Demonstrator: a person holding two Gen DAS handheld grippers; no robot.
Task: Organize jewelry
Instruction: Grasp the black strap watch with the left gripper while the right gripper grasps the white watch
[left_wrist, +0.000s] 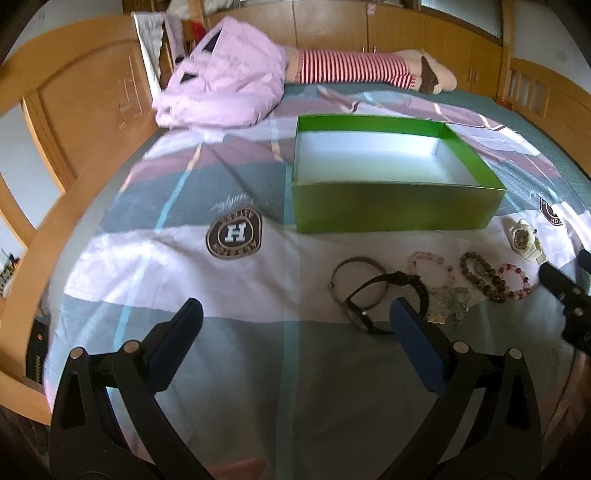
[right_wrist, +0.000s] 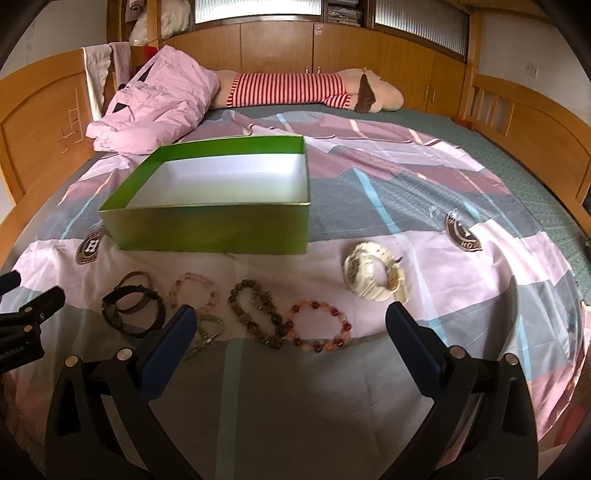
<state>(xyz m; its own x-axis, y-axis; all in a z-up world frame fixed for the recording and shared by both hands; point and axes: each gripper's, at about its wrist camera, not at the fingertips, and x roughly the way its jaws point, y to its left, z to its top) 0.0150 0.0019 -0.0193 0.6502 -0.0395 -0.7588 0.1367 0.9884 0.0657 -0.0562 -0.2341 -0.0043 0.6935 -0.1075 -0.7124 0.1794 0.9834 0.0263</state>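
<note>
An empty green box (left_wrist: 391, 206) (right_wrist: 207, 229) with a white inside stands on the bed. In front of it lies a row of jewelry: a grey bangle (left_wrist: 338, 275) (right_wrist: 135, 277), a black watch (left_wrist: 402, 284) (right_wrist: 129, 314), a pale pink bead bracelet (left_wrist: 430, 264) (right_wrist: 192, 291), a green trinket (left_wrist: 448, 302) (right_wrist: 207, 326), a brown bead bracelet (left_wrist: 484, 275) (right_wrist: 255, 310), a red bead bracelet (left_wrist: 517, 280) (right_wrist: 319, 325) and a white watch (left_wrist: 526, 238) (right_wrist: 373, 273). My left gripper (left_wrist: 295, 317) is open, just short of the black watch. My right gripper (right_wrist: 290, 321) is open around the brown and red bracelets, holding nothing.
A patterned sheet (left_wrist: 258, 350) (right_wrist: 461, 277) covers the bed. A pink garment (left_wrist: 225, 81) (right_wrist: 155, 107) and a striped plush toy (left_wrist: 369, 68) (right_wrist: 314, 88) lie at the far side. Wooden bed rails (left_wrist: 74, 122) (right_wrist: 535, 125) and cabinets surround it. The right gripper shows at the left view's edge (left_wrist: 565, 291).
</note>
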